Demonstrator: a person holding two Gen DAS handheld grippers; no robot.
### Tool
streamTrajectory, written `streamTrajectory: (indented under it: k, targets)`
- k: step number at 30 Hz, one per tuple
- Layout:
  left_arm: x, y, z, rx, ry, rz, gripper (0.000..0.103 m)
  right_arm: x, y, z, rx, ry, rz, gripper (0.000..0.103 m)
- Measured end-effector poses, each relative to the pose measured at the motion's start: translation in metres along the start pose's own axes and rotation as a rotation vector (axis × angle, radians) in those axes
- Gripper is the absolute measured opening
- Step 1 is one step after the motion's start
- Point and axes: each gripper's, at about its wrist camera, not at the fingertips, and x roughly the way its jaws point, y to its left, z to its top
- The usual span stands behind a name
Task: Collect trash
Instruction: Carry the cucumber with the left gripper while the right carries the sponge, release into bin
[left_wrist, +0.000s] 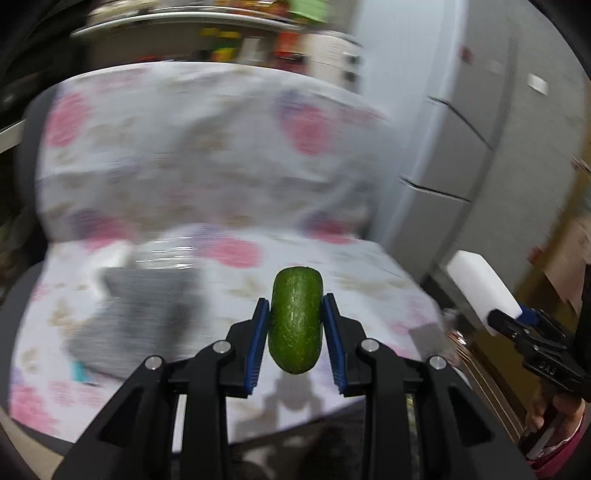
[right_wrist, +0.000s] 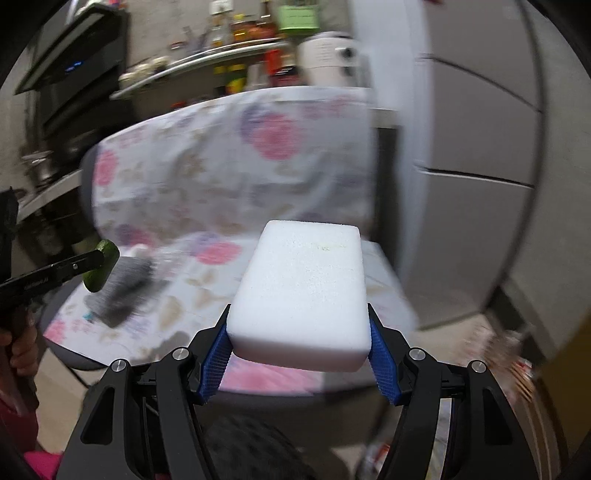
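Note:
My left gripper (left_wrist: 295, 314) is shut on a green avocado piece (left_wrist: 295, 319), held between its blue pads above the front of a chair. My right gripper (right_wrist: 299, 321) is shut on a white foam block (right_wrist: 303, 291), lifted over the same chair. In the left wrist view the foam block (left_wrist: 480, 286) and right gripper show at the right edge. In the right wrist view the avocado (right_wrist: 101, 264) and left gripper show at the left. A grey cloth-like item (left_wrist: 140, 314) and clear plastic (left_wrist: 166, 254) lie on the seat.
The chair (left_wrist: 221, 166) is draped in a white floral cover. A grey fridge (left_wrist: 461, 147) stands to the right. Shelves with bottles (right_wrist: 240, 44) run behind. A person's hand (right_wrist: 22, 343) grips the left tool. Litter (right_wrist: 509, 354) lies on the floor at the right.

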Motion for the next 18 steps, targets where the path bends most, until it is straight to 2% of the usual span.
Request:
streamTrajectory:
  k: [6,11,14,18]
  targets:
    - [0.033,-0.118,-0.024,0.182,0.045,-0.205,0.028,-0.057,-0.064,-0.039,0.102,-0.016,-0.191,0.066]
    - [0.050,-0.204,-0.052,0.337,0.078,-0.342,0.028,-0.087,-0.109,-0.075,0.199,-0.033,-0.297,0.066]
    - [0.067,-0.235,-0.067,0.382,0.127,-0.391,0.028,-0.085,-0.137,-0.095,0.263,0.001,-0.338,0.066]
    - [0.098,-0.261,-0.083,0.427,0.223,-0.450,0.028,-0.068,-0.159,-0.117,0.327,0.073,-0.338,0.067]
